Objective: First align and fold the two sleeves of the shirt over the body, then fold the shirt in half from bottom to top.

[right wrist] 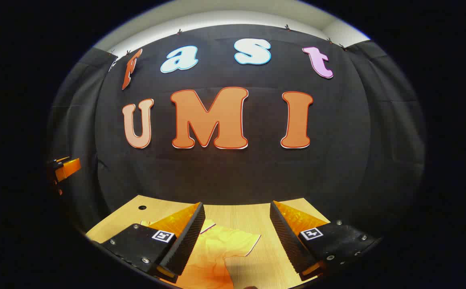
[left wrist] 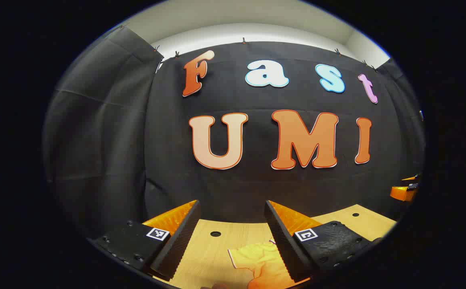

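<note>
Lying flat on the wooden desk (right wrist: pixel 253 218), the yellow shirt (right wrist: pixel 217 249) spread below and in front of both tools, with one short sleeve (right wrist: pixel 246 242) poking out between the right gripper (right wrist: pixel 237 228) fingers in the right gripper view and the other sleeve (left wrist: pixel 243 257) showing between the left gripper (left wrist: pixel 231 226) fingers in the left gripper view. Neither sleeve looked folded over the body, so the task seemed to be at its very start. Both pairs of jaws stood wide apart and released, grasping nothing, and both hung above the cloth rather than on it. The main risk, as I judged it, was a poor pinch: thin fabric lying flat on a smooth desk gives little edge to catch, so the fingers might close on air, or gather the body layer beneath along with the sleeve and drag the whole shirt askew. Most of the garment lay under the lower edge of each view, so its hem and collar could not be checked, and a crooked start there would throw off the later bottom-to-top fold. Round holes (left wrist: pixel 215 233) in the desk near the cloth might also snag a fingertip that came down too steeply. Farther off, each view caught the other tool at its edge, well apart, so a clash seemed unlikely.
</note>
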### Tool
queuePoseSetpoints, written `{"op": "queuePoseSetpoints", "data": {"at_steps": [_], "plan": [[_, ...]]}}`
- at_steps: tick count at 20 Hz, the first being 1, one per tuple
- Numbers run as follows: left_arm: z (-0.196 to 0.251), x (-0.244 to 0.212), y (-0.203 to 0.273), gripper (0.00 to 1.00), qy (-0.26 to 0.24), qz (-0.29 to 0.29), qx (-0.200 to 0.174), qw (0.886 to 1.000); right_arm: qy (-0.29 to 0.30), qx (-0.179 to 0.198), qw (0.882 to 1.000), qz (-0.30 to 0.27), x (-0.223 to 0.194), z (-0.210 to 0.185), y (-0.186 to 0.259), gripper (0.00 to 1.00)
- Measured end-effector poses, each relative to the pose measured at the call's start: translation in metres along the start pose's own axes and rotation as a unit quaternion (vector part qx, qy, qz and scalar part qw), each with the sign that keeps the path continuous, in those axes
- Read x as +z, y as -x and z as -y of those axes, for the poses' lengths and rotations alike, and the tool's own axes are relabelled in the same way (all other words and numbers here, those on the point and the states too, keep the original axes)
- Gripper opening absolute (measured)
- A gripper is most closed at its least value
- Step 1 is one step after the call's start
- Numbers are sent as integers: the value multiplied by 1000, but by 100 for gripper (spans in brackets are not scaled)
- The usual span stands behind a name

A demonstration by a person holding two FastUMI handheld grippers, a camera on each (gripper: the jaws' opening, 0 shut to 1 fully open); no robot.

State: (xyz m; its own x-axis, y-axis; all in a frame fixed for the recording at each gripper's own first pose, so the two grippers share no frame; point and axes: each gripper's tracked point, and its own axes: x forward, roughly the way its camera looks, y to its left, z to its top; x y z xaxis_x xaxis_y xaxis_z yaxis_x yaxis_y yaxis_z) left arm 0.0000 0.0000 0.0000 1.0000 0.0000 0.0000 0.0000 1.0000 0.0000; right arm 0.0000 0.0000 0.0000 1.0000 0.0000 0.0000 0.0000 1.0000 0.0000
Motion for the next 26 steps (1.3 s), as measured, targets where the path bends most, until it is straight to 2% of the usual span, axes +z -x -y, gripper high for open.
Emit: {"op": "queuePoseSetpoints", "data": {"at_steps": [10, 11, 16, 20, 26], "plan": [[0, -3, 6, 95, -18, -2, 13, 1000, -2, 1, 1000, -15, -8, 4, 0, 98], [0, -3, 6, 98, -17, -4, 11, 1000, -2, 2, 1000, -16, -8, 4, 0, 98], [-5, -8, 5, 97, -8, -12, 21, 1000, 1, -1, 1000, -26, -12, 5, -1, 98], [-4, -7, 2, 95, -13, -11, 16, 1000, -3, 0, 999, -35, -15, 3, -4, 98], [-4, -11, -1, 97, -16, -15, 13, 1000, -5, 1, 999, -48, -16, 0, -11, 98]]}}
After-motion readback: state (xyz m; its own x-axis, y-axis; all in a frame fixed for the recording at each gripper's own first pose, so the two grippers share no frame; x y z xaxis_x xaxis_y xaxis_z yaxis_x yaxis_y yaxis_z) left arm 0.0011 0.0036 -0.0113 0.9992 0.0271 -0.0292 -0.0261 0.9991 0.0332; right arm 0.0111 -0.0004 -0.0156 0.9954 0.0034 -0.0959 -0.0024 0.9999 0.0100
